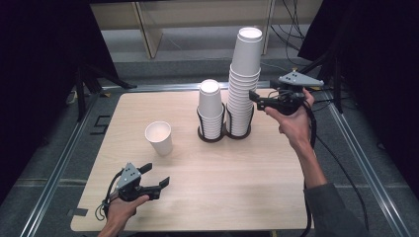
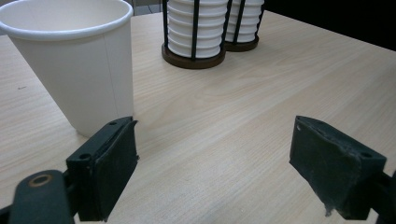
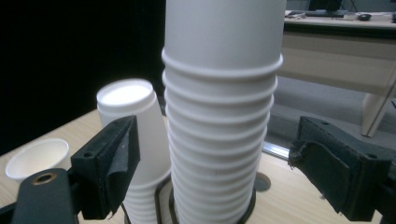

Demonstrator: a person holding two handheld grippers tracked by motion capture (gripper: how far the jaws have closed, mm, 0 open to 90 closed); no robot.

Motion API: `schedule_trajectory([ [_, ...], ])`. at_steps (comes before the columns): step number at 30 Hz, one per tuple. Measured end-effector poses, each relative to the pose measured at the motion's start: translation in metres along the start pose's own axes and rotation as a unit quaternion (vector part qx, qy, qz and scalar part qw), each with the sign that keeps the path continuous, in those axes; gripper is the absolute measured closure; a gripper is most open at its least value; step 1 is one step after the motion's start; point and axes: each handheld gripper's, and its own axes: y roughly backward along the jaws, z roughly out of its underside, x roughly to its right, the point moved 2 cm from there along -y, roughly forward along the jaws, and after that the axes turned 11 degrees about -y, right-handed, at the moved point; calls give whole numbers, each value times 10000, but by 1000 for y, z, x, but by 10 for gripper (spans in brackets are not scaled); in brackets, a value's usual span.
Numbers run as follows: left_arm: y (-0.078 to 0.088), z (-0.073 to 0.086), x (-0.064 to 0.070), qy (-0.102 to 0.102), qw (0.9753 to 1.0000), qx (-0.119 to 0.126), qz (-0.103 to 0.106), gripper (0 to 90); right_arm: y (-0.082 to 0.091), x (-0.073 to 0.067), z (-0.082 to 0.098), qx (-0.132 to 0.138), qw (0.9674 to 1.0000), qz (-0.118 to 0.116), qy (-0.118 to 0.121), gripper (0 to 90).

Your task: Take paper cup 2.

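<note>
The right gripper [image 1: 254,97] is held up beside the tall stack of upside-down white paper cups [image 1: 243,84], jaws spread apart with the stack between them and not touching it. That stack stands in a dark wire holder [image 1: 238,132], just beside a shorter stack of white cups [image 1: 211,108]. The left gripper [image 1: 157,176] rests low on the pale wooden table [image 1: 237,177], jaws apart and empty, near a single upright white paper cup [image 1: 159,138].

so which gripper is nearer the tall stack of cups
Right. The right gripper is beside the tall stack, jaws open toward it. The left gripper sits at the table's near edge, far off.
</note>
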Motion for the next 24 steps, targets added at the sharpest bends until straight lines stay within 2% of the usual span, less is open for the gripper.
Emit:
schedule_trajectory([
  [3, 0, 0, 0, -37, 10000, -14, 1, 145, -4, 2, -14, 106, 9999, 10, 23, 153],
  [4, 0, 0, 0, -48, 10000, -18, 9, 145, -5, 1, -18, 123, 9999, -84, -56, 154],
  [5, 2, 0, 2, 29, 9999, -153, -49, 145, -6, 1, -23, 128, 9999, -81, -56, 154],
  [7, 1, 0, 2, 5, 9999, -156, -42, 145, -8, 0, -31, 161, 9999, -22, -22, 153],
  [9, -2, 0, 2, -45, 10000, -15, 16, 145, -11, -2, -40, 232, 9997, -64, 29, 153],
  [10, -2, 0, 2, -68, 10000, -1, 26, 145, -12, -2, -44, 236, 9996, -53, 108, 154],
  [11, -2, 0, 3, -43, 10000, -13, 27, 145, -14, -4, -46, 208, 9997, -118, 59, 155],
  [12, -2, 0, 3, -54, 10000, -19, 36, 145, -15, -4, -50, 217, 9997, -45, 142, 154],
  [16, -2, 0, 3, -55, 10000, -18, 48, 145, -26, -3, -56, 202, 9998, -20, 93, 153],
  [18, -2, 0, 3, -43, 10000, -15, 47, 145, -31, -4, -59, 224, 9997, -110, 18, 154],
  [19, -2, 0, 3, -53, 10000, -20, 50, 145, -34, -3, -61, 235, 9997, -75, 59, 152],
  [20, -2, 0, 3, -46, 10000, -9, 51, 145, -36, -4, -62, 202, 9998, -19, -2, 153],
  [21, -2, 0, 2, -88, 9999, 25, 63, 145, -39, -4, -63, 213, 9997, -77, -13, 153],
  [22, -2, 0, 3, -47, 10000, -6, 52, 145, -42, -4, -64, 188, 9997, -132, -73, 154],
  [24, -1, 0, 3, -83, 10000, -23, 41, 145, -47, -5, -67, 195, 9998, -76, -63, 153],
])
